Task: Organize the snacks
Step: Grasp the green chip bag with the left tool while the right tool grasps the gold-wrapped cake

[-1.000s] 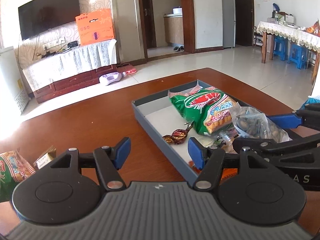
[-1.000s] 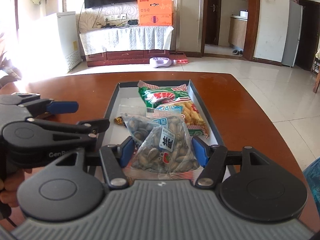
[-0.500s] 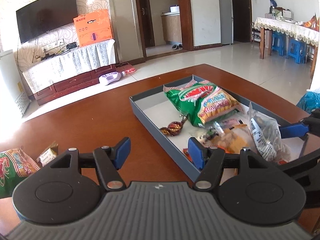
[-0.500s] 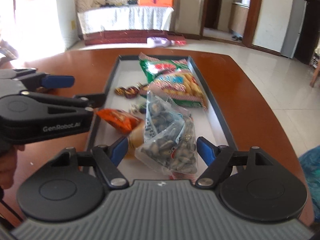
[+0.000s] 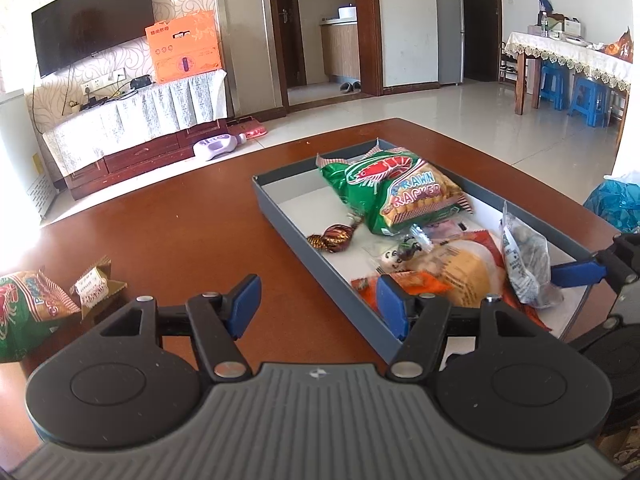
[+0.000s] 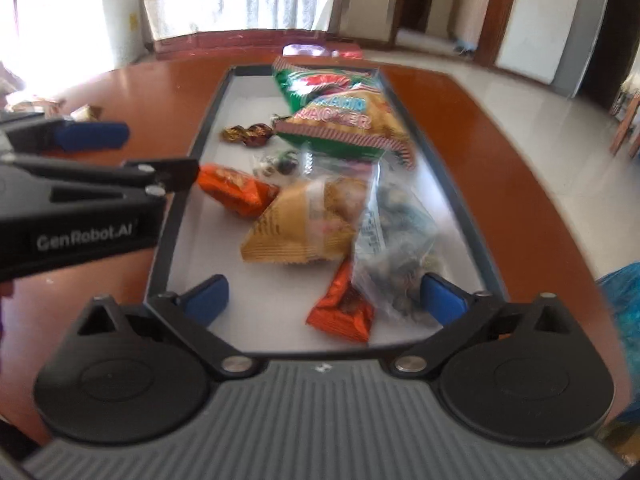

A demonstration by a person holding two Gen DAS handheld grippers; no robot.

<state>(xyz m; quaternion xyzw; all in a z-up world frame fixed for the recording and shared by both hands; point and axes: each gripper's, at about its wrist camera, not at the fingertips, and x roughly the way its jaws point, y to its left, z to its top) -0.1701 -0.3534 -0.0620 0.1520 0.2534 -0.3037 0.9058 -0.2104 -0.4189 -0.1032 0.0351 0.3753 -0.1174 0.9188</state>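
A grey tray [image 5: 280, 216] [image 6: 188, 200] on the brown table holds a green prawn cracker bag [image 5: 396, 192] [image 6: 340, 112], a clear bag of sunflower seeds [image 5: 524, 260] [image 6: 400, 248], a tan packet [image 6: 304, 224], orange packets [image 6: 236, 190] and wrapped candies [image 5: 334, 237]. My right gripper [image 6: 324, 298] is open wide over the tray's near end, with the seed bag lying by its right finger. My left gripper [image 5: 318, 306] is open and empty over the tray's left wall. A second prawn cracker bag [image 5: 28, 312] and a small gold-wrapped snack [image 5: 94, 286] lie on the table at far left.
The left gripper's body [image 6: 80, 216] hangs just left of the tray in the right wrist view. A blue plastic bag [image 5: 618, 204] sits off the table's right edge. A TV cabinet [image 5: 132, 128] and dining table [image 5: 568, 56] stand across the room.
My right gripper has opened and let go of the seed bag, which now lies in the tray. The right gripper has dropped lower and drawn back. My left gripper stays open.
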